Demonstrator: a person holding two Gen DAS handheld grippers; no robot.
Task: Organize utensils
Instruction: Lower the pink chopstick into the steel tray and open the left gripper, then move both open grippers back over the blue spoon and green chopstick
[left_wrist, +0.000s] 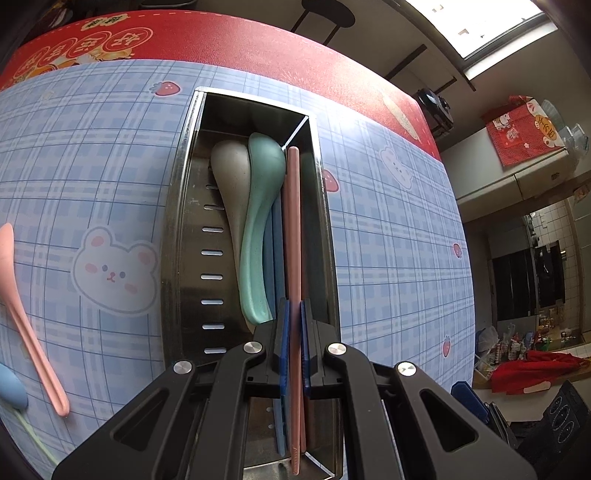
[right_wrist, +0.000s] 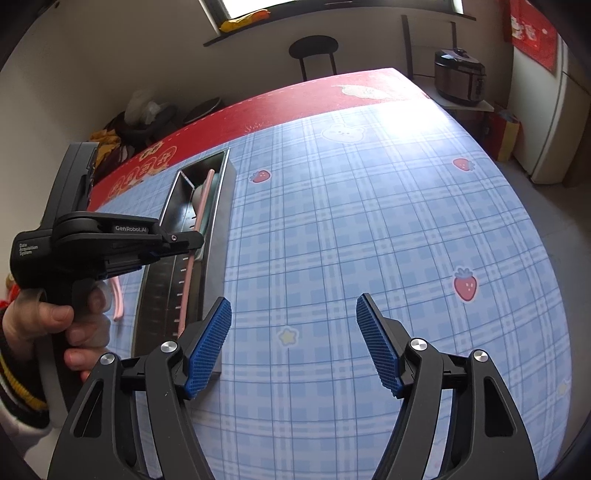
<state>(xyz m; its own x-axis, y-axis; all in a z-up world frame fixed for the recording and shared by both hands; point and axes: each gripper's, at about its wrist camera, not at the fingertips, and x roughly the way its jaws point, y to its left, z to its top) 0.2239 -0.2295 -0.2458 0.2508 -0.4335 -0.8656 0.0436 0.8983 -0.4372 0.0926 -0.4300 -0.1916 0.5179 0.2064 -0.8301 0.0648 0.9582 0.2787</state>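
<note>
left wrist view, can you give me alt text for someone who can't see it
The left gripper, shut on pink chopsticks, holds them over a steel utensil box that contains a grey spoon and a teal spoon. Left of the box, a pink spoon lies on the blue plaid tablecloth.

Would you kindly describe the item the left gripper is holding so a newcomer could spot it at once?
On the blue plaid tablecloth lies a long steel tray. Along its right wall runs a thin pink chopstick, pinched in the left gripper. Unlike the grey spoon and teal spoon beside it, it is a straight, slim rod.
</note>
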